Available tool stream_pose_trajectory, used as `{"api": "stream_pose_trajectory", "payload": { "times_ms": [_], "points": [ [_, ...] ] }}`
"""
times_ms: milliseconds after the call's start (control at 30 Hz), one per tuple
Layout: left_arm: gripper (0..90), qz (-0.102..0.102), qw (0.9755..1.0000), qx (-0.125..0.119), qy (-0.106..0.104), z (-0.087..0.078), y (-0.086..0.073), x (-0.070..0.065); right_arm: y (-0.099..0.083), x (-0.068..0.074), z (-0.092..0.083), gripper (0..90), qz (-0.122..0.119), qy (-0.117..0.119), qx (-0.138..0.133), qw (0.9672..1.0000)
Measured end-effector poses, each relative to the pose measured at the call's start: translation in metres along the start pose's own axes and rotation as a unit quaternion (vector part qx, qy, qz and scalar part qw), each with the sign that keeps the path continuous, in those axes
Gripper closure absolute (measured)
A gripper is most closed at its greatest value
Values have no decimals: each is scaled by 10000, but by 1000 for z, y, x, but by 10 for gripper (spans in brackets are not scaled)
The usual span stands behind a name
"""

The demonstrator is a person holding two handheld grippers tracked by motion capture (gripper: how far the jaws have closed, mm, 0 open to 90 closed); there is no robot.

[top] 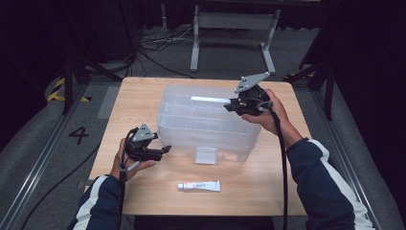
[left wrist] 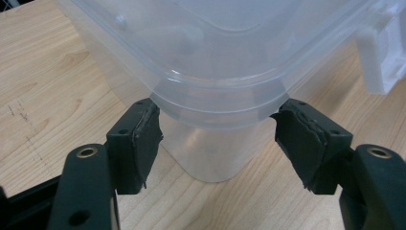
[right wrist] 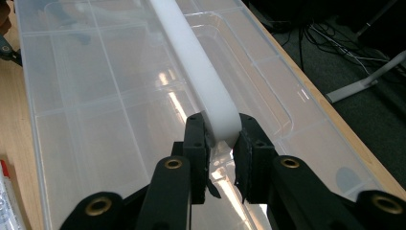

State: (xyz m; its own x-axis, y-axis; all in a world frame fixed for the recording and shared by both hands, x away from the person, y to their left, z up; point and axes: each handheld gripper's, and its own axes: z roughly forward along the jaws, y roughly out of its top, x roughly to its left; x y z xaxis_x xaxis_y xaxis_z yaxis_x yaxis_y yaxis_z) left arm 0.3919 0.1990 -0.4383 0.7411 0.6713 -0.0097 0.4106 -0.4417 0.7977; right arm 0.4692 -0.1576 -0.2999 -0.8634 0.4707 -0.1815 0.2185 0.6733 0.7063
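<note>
We're gripping the white handle (right wrist: pixel 201 72) on the box (top: pixel 210 120) at table centre w/ R gripper (right wrist: pixel 222 143), jaws clamping it. L gripper (left wrist: pixel 218 139) is straddling a box corner, jaws wide, pads just off. Next, probably: steadying the box, lifting the lid.

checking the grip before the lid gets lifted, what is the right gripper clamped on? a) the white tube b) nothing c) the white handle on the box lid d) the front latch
c: in the right gripper view the right gripper has both pads pressed against the end of the white handle on the clear box.
</note>
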Motion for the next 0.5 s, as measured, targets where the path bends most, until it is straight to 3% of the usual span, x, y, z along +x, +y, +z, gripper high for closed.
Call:
{"api": "stream_pose_trajectory", "payload": {
  "times_ms": [367, 500],
  "points": [
    [330, 48, 10000, 19, -28, -4, 0, 1, 5, -3, 0, 765, 220, 31, 111, 9997],
    [380, 64, 9999, -98, -11, -14, -1, -1, 8, -9, -2, 765, 362, 78, 108, 9993]
  ]
}}
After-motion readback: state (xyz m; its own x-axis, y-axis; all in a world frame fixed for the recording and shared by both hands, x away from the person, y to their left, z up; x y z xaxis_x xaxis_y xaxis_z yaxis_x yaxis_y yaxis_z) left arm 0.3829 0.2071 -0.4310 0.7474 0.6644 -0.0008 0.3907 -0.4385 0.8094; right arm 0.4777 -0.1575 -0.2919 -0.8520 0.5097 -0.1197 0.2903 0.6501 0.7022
